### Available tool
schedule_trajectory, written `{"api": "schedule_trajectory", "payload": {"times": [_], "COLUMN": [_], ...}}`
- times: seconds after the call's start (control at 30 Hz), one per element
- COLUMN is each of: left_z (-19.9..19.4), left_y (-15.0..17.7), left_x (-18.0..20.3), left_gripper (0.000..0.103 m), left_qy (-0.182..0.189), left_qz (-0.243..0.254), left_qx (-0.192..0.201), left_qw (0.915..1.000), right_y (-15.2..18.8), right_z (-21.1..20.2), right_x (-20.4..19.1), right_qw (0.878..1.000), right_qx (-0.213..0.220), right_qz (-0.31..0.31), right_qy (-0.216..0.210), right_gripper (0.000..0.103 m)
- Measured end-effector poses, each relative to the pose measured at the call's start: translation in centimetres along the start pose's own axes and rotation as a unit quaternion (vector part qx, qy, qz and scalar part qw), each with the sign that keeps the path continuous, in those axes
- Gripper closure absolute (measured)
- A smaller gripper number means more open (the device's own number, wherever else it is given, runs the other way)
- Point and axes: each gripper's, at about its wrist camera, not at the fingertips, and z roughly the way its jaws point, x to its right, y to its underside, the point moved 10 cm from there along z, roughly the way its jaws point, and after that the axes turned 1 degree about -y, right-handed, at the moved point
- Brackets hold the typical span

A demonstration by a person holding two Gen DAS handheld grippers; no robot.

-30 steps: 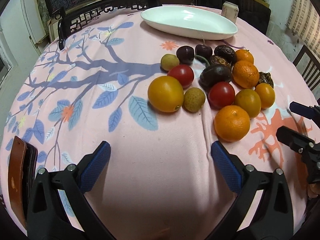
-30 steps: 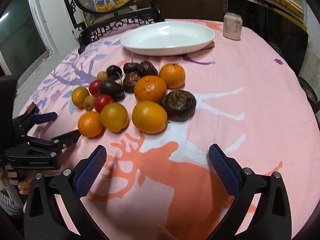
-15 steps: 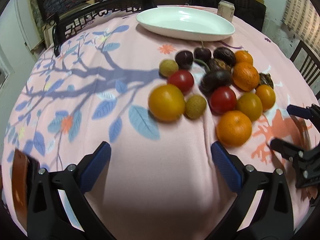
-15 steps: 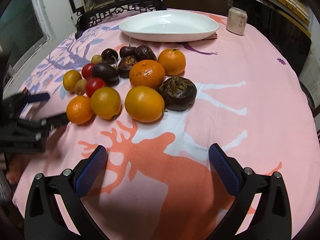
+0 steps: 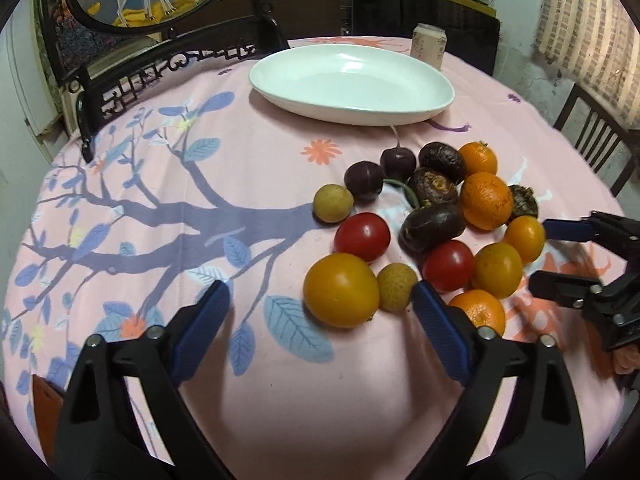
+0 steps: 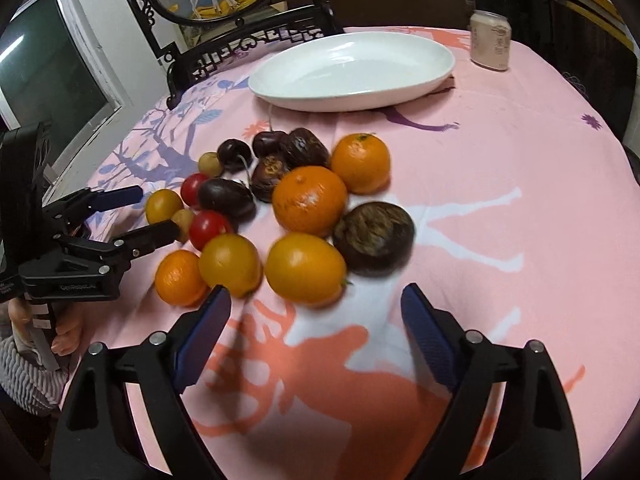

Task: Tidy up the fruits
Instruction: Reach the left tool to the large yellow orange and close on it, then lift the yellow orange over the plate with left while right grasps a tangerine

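Pink-clothed counter [image 5: 240,152] is seen with the fruits [image 6: 304,204] all piled loose near the empty white dish [image 5: 352,80], nothing sorted yet, both left claw [image 5: 320,312] and right claw [image 6: 316,312] held open and empty, "GenRobot.AI" faintly read on the left claw's body.

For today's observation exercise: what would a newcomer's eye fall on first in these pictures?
The fruit pile, oranges, red tomatoes and dark fruit, in the middle of the pink cloth. Behind it lies an empty white dish. Both grippers, left and right, are open near the pile.
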Motion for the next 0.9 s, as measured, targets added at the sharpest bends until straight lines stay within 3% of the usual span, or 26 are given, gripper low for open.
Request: {"api": "schedule_trajectory", "payload": {"times": [0.13, 0.27, 0.5, 0.6, 0.9], "left_z": [-0.1, -0.4, -0.5, -0.8, -0.6], "left_y": [0.0, 0.2, 0.4, 0.4, 0.3], "left_x": [0.5, 1.8, 1.6, 1.0, 0.6], "left_gripper": [0.027, 0.048, 0.051, 0.062, 0.065], "left_qy": [0.024, 0.05, 0.058, 0.054, 0.056], "left_qz": [0.005, 0.021, 0.011, -0.002, -0.016], "left_qx": [0.002, 0.003, 0.001, 0.003, 0.006], "left_qw": [0.9997, 0.9985, 0.9983, 0.9985, 0.9983], "right_y": [-0.7, -1.0, -0.7, -0.3, -0.7], "right_z": [0.3, 0.5, 0.3, 0.0, 0.3], "right_x": [-0.5, 0.0, 0.1, -0.2, -0.6], "right_qw": [1.0, 1.0, 1.0, 0.999, 0.999], "right_qx": [0.005, 0.006, 0.008, 0.004, 0.014], "right_qz": [-0.004, 0.013, 0.015, 0.016, 0.025], "right_qy": [-0.003, -0.014, -0.016, -0.03, -0.043], "right_gripper": [0.019, 0.023, 0.032, 0.044, 0.045]}}
